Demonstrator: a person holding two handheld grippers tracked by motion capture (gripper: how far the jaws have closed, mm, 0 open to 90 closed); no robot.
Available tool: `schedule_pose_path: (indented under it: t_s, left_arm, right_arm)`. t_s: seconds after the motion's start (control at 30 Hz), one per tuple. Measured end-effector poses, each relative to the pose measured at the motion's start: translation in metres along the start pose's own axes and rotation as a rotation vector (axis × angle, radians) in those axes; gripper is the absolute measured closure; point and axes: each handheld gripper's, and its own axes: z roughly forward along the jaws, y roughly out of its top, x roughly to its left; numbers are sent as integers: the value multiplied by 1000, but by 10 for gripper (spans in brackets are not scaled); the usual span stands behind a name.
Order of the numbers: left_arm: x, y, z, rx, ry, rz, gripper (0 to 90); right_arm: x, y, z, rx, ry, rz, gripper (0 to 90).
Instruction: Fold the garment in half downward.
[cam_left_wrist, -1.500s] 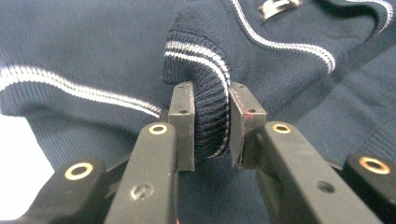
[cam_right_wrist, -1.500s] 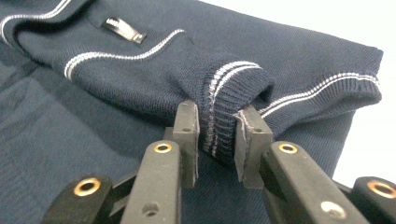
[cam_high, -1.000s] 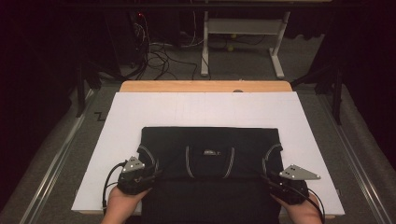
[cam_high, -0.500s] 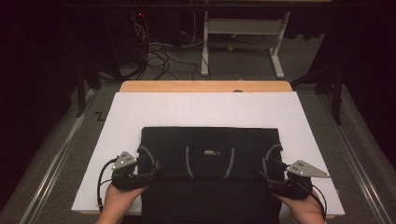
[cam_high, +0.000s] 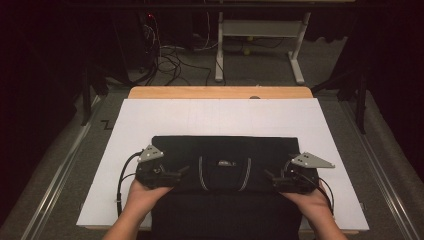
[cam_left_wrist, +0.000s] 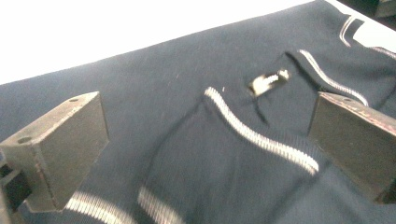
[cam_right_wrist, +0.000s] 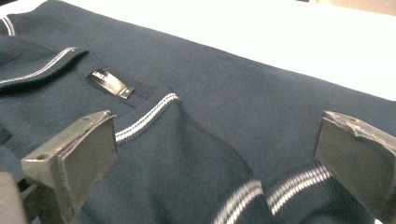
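A dark navy garment (cam_high: 225, 155) with white stripes and a small neck label (cam_high: 226, 163) lies folded flat on the white sheet (cam_high: 220, 120). My left gripper (cam_high: 184, 171) hovers at its left side, pointing inward. In the left gripper view the left gripper (cam_left_wrist: 210, 140) is open, with striped cloth (cam_left_wrist: 261, 140) and the label (cam_left_wrist: 268, 80) beneath. My right gripper (cam_high: 268, 176) hovers at the garment's right side. The right gripper (cam_right_wrist: 217, 158) is open too, above the striped cloth (cam_right_wrist: 187, 154) and label (cam_right_wrist: 109, 84). Both pairs of jaws have just been opening, and neither pinches any cloth.
The sheet covers a wooden table whose far edge (cam_high: 220, 92) shows. Metal rails (cam_high: 55, 175) run along both sides. Beyond the table stand a desk frame (cam_high: 260, 30) and loose cables (cam_high: 170, 55) on the floor.
Both grippers have spread their jaws wide and let go of the garment's side edges. Both hands have lifted and shifted slightly toward the far side.
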Motion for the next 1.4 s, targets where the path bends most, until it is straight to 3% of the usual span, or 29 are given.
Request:
schedule_pose_path:
  t_s: [0.27, 0.47, 0.67, 0.8, 0.97, 1.07, 1.2, 1.4]
  left_arm:
    - [-1, 12, 29, 68, 6, -16, 0]
    - [-2, 23, 47, 150, 30, -1, 11]
    - [0, 27, 68, 235, 14, -23, 163]
    - [3, 25, 78, 280, 2, -31, 269]
    - [-1, 20, 87, 326, -12, -1, 355]
    - [-6, 18, 89, 327, 1, 20, 376]
    - [-7, 16, 88, 318, 3, 30, 495]
    - [-10, 13, 85, 289, 3, 49, 681]
  right_arm:
    - [5, 11, 25, 61, 32, -26, 30]
    - [7, 20, 37, 106, 50, -38, 173]
    - [11, 25, 46, 140, 79, -30, 318]
    - [17, 27, 54, 196, 85, -46, 417]
    - [20, 24, 63, 245, 95, -37, 480]
    - [22, 21, 68, 275, 103, -41, 518]
    - [23, 18, 69, 285, 96, -45, 603]
    - [26, 16, 67, 261, 82, -93, 875]
